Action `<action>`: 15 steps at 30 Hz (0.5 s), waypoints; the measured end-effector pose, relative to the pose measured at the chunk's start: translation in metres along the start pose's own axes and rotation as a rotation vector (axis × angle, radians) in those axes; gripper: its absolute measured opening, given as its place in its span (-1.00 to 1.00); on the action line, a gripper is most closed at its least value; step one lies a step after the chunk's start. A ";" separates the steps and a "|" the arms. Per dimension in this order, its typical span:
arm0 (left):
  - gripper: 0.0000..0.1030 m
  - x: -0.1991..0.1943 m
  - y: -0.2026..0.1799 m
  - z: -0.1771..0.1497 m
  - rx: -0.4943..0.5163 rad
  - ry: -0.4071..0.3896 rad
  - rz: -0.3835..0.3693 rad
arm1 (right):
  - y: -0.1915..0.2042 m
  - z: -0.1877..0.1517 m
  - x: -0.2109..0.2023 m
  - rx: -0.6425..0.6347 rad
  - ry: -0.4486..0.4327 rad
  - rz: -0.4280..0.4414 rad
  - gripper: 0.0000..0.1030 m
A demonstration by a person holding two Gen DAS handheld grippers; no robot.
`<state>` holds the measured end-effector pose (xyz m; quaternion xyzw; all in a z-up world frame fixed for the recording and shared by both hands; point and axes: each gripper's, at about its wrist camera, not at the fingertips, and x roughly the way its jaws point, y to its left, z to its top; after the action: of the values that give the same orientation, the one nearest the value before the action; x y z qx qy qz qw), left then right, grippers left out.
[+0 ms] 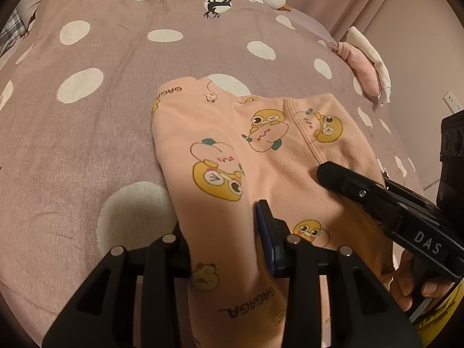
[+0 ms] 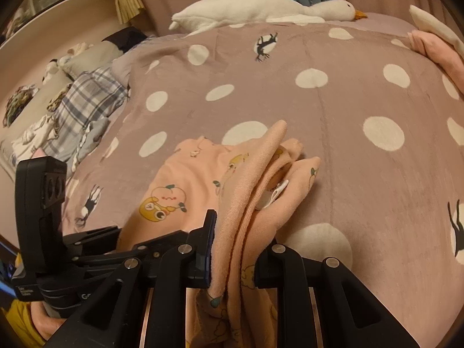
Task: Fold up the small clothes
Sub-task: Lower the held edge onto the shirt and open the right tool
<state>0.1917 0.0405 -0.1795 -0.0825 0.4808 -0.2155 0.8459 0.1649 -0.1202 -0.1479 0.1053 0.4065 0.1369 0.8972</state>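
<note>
A small pink garment (image 1: 275, 150) printed with yellow and peach cartoon figures lies partly folded on a mauve dotted bedspread (image 1: 116, 121). My left gripper (image 1: 220, 226) straddles its near part. Cloth fills the gap between the fingers, but the pads do not seem to press on it, so it reads as open. The right gripper (image 1: 333, 177) comes in from the right, its tip on the cloth. In the right wrist view, the right gripper (image 2: 236, 246) is shut on a thick bunched fold of the garment (image 2: 261, 179), where a white label shows. The left gripper (image 2: 110, 236) sits low at the left.
A white goose plush (image 2: 261, 8) lies along the far edge of the bed. Folded pink and white clothes (image 1: 365, 69) sit at the right edge. A plaid cloth pile (image 2: 81, 107) and pillows lie at the far left. A hand (image 1: 406, 287) holds the right gripper's handle.
</note>
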 end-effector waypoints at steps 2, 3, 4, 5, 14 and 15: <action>-0.28 0.000 0.000 0.000 0.000 0.000 0.000 | -0.004 -0.001 0.000 0.015 0.005 -0.003 -0.60; -0.28 0.000 0.000 0.000 0.000 0.000 0.001 | -0.005 -0.002 0.000 0.020 0.008 -0.002 -0.60; -0.28 0.000 0.000 0.000 0.000 0.000 0.001 | -0.006 -0.002 0.001 0.028 0.011 0.000 -0.60; -0.28 0.000 0.000 0.000 0.001 0.000 0.001 | -0.007 -0.002 0.001 0.032 0.013 -0.001 -0.60; -0.21 0.003 0.001 0.000 0.003 0.005 0.004 | -0.016 -0.006 0.004 0.069 0.031 -0.014 -0.60; -0.19 0.003 0.002 0.000 0.002 0.006 0.004 | -0.017 -0.007 0.004 0.077 0.034 -0.014 -0.60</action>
<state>0.1938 0.0406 -0.1827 -0.0801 0.4835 -0.2144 0.8449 0.1654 -0.1345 -0.1606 0.1343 0.4274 0.1166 0.8864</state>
